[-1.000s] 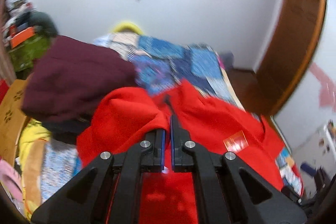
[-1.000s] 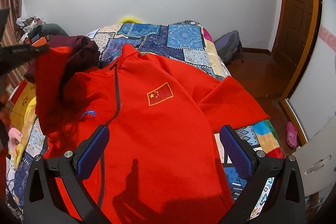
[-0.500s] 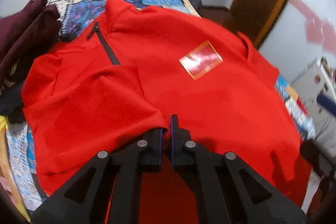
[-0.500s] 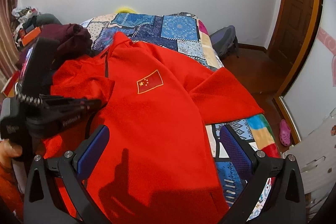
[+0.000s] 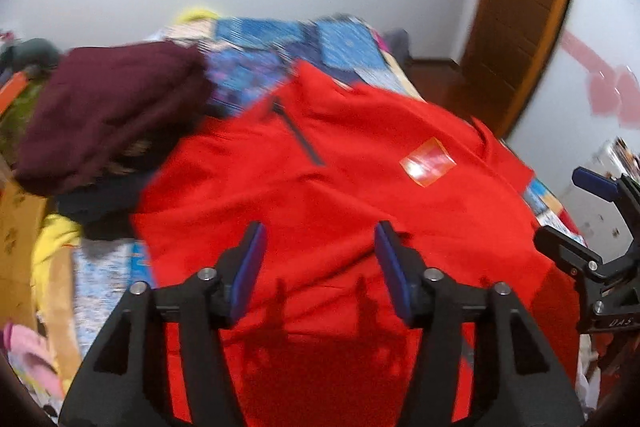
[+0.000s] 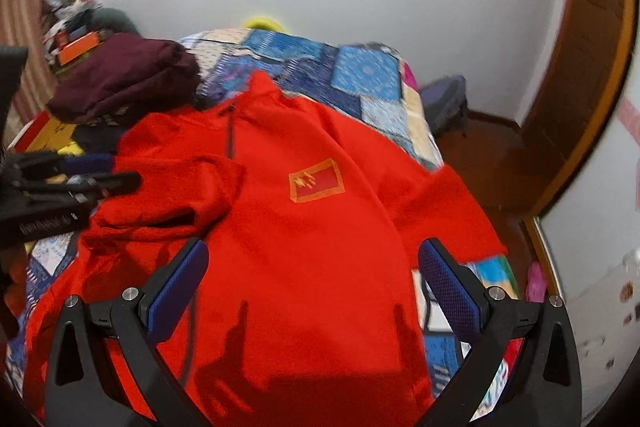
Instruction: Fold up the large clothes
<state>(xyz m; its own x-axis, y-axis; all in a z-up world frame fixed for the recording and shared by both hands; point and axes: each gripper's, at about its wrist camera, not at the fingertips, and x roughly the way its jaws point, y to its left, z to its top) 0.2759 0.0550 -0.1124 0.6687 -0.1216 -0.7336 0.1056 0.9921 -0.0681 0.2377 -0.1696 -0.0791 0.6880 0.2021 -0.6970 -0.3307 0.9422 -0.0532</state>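
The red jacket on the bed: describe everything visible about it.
The red fleece-looking jacket lies front-up and spread flat on the blue patchwork quilt, stand-up collar toward the far wall. A dark zip runs down from the collar, and a red flag patch with yellow border sits on the chest. One sleeve is folded in over the body; the other lies stretched out toward the bed's edge. A maroon folded garment lies beside its shoulder. Neither gripper holds it.

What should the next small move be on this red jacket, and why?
Probably bring the right tool to the red fleece jacket's unfolded right sleeve and grip its cuff. The left sleeve already lies folded across the chest, the left tool is open and empty above it, and the right sleeve lies spread toward the patchwork quilt's edge.
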